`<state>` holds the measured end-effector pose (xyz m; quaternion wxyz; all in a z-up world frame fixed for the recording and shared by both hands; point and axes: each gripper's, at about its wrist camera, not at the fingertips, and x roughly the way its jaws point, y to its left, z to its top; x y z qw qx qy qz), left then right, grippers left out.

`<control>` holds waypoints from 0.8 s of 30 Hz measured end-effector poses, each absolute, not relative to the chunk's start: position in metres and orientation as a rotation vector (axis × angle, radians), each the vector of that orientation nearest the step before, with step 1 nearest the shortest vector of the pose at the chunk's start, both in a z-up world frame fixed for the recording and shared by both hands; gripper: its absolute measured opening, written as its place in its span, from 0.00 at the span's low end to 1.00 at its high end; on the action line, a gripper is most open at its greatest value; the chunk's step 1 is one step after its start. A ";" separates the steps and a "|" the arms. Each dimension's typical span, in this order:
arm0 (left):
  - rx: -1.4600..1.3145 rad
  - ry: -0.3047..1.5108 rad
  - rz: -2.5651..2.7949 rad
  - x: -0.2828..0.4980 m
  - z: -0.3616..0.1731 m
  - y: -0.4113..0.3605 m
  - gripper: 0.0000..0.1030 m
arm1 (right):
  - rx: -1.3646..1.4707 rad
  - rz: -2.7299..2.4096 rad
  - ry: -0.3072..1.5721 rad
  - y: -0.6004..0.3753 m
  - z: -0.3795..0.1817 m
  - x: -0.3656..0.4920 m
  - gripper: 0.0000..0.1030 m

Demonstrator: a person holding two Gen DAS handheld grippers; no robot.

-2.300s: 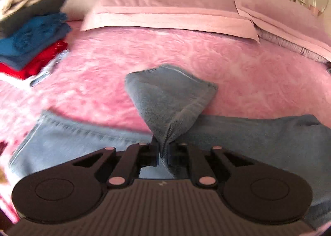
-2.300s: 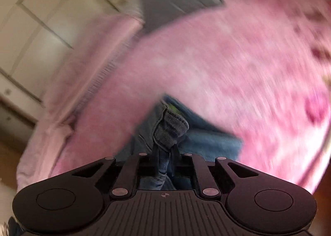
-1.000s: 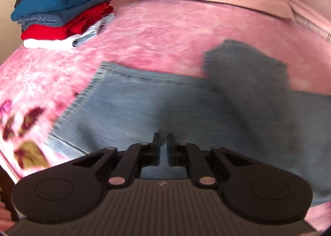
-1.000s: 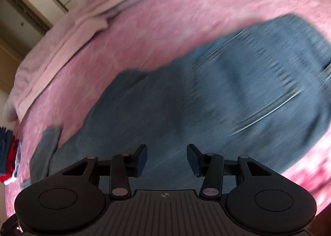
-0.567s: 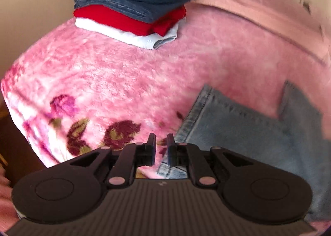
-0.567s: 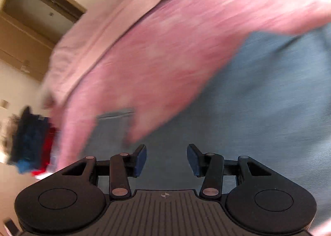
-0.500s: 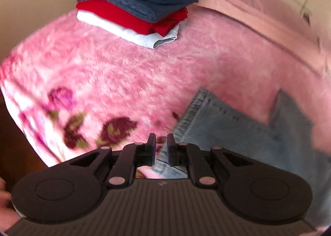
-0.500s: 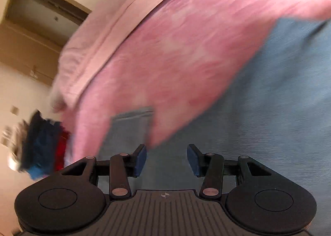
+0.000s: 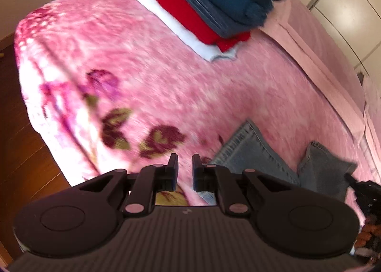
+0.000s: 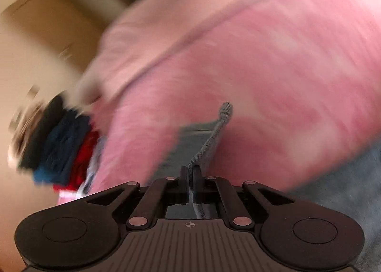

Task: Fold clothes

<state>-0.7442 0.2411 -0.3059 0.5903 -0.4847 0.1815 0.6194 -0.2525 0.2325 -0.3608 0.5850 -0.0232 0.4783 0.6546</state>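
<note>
1. Jeans [image 9: 252, 153] lie on the pink blanket [image 9: 166, 76] near the bed's front edge, hem end toward the left gripper; a leg end stands up in a bunched fold at the right of the left wrist view.
2. Right gripper [image 10: 189, 178]: jaws pinched tight on a thin edge of the denim, which rises from between them in a narrow strip to a rounded hem tip [image 10: 225, 108].
3. Left gripper [image 9: 185, 168]: jaws narrow, a small gap showing, nothing between them. It hovers over the blanket's flower print [image 9: 112, 126], with the jeans' hem just beside its right jaw.
4. At the far right edge of the left wrist view, part of the other gripper shows by the raised fold, with fingers [image 9: 368, 234] of a hand below it.
5. Further back, a stack of folded clothes [image 9: 214, 2] sits on the blanket: white at the bottom, then red, denim, blue, dark grey on top.
6. Beyond it, a pale pink pillow [image 9: 316, 41] and cream wardrobe doors [image 9: 343, 10].
7. Right wrist view is heavily blurred; the stack shows at its left.
</note>
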 end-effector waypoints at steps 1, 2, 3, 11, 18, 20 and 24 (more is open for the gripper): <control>-1.128 0.415 1.451 -0.748 -0.304 0.240 0.07 | -0.101 1.610 1.027 0.232 -0.345 -0.275 0.01; -1.127 0.410 1.461 -0.751 -0.303 0.239 0.07 | -0.152 1.693 0.963 0.231 -0.335 -0.299 0.01; -1.127 0.405 1.470 -0.754 -0.302 0.238 0.07 | -0.202 1.782 0.919 0.230 -0.328 -0.324 0.01; -1.201 0.341 1.434 -0.762 -0.303 0.225 0.07 | -0.800 1.961 0.677 0.188 -0.348 -0.460 0.27; -1.306 0.283 1.269 -0.725 -0.322 0.224 0.10 | -1.034 1.797 0.542 0.114 -0.376 -0.426 0.27; -1.343 0.251 1.240 -0.714 -0.330 0.228 0.18 | -1.096 1.750 0.503 0.093 -0.382 -0.414 0.27; -1.421 0.199 1.266 -0.708 -0.351 0.238 0.20 | -1.137 1.674 0.490 0.073 -0.389 -0.396 0.27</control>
